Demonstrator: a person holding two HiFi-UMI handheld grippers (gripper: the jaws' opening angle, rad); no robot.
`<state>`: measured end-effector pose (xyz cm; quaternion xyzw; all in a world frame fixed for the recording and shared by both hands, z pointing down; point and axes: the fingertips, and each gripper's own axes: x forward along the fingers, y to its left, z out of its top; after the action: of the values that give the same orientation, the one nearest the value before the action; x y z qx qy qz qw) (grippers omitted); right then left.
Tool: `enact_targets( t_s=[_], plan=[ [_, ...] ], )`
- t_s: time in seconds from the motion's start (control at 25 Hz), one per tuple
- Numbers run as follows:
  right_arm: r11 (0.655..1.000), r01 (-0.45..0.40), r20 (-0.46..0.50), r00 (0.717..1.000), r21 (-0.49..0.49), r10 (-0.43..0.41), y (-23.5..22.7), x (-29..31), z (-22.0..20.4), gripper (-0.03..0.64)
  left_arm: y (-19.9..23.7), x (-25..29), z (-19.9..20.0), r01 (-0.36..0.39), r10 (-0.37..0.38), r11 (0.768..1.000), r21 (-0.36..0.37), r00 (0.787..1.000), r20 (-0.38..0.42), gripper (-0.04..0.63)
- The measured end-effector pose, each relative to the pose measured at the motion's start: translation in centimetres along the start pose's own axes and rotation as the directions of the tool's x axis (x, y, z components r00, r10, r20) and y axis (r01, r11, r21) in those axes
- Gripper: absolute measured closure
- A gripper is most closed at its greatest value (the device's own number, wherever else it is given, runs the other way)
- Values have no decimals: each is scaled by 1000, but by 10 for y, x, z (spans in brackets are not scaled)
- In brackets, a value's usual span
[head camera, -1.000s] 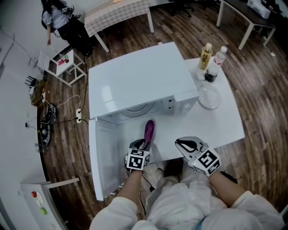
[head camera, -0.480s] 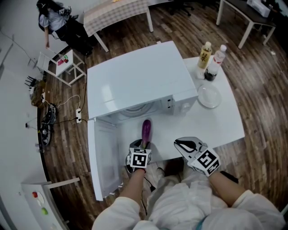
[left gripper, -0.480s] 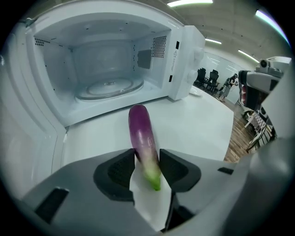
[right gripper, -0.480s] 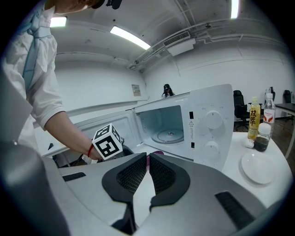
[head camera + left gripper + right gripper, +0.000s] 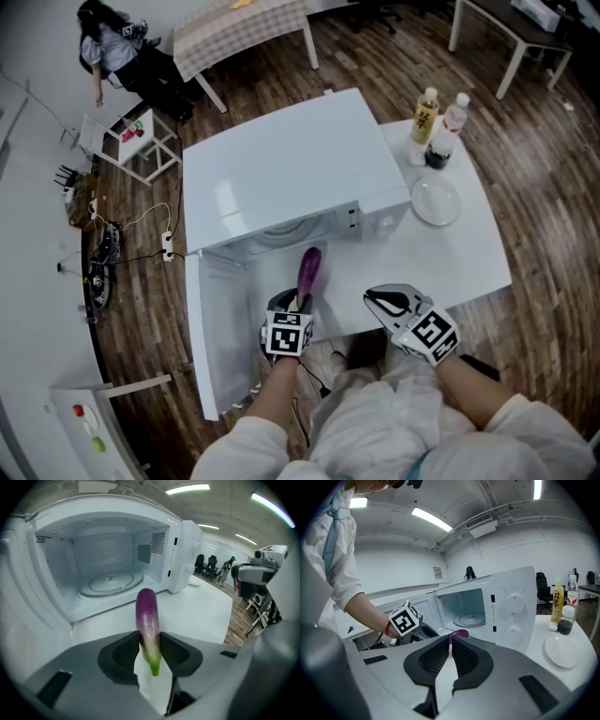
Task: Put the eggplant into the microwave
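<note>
The carry is the step in hand: the eggplant (image 5: 147, 616) is lifted clear of the white table (image 5: 469, 258) but is not yet in the microwave (image 5: 291, 169). The left gripper (image 5: 150, 651) has it by the pale green stem end. Its jaws are closing, with the stem between them and the pads pressing on both sides. The purple body sticks out toward 12 o'clock, and its tip hangs just short of the open cavity mouth.

The right gripper (image 5: 451, 656) sits at 3 o'clock of the left one, its jaws pressed together with nothing between them.

The next move, as I judge it, is a push toward 12 o'clock over the cavity sill. The long eggplant should go in tip first, then down onto the glass turntable (image 5: 110, 582) before release. The door (image 5: 211, 328) hangs wide open at 9 o'clock, out of the way.

The cavity holds nothing but that turntable. At 2 o'clock of the grippers an empty white plate (image 5: 437, 202) lies on the table. Behind it stand a bottle of yellow drink (image 5: 427, 114) and a clear bottle (image 5: 451, 122).
</note>
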<state>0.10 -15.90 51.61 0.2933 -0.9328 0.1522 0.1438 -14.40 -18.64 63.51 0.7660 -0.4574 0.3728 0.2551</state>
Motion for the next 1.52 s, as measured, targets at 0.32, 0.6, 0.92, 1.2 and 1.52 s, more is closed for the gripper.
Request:
enact_targets(
  t_s=[0.32, 0.6, 0.92, 1.2, 1.52],
  plan=[
    [1000, 20, 14, 1000, -2, -20, -6, 3, 3, 577, 11, -17, 33, -6, 0, 997, 81, 998, 64, 459],
    [1000, 27, 59, 998, 13, -28, -7, 5, 15, 577, 28, -19, 59, -51, 37, 984, 170, 996, 81, 459],
    [998, 52, 106, 993, 42, -57, -6, 8, 17, 577, 55, -10, 93, -143, 113, 935, 324, 987, 112, 459],
    [995, 90, 155, 983, 40, -96, -8, 11, 4, 578, 74, 15, 110, -205, 152, 872, 444, 977, 151, 459],
    [987, 145, 200, 967, 63, -155, -14, 14, -10, 577, 91, 38, 122, -221, 171, 828, 516, 975, 143, 459]
  ],
)
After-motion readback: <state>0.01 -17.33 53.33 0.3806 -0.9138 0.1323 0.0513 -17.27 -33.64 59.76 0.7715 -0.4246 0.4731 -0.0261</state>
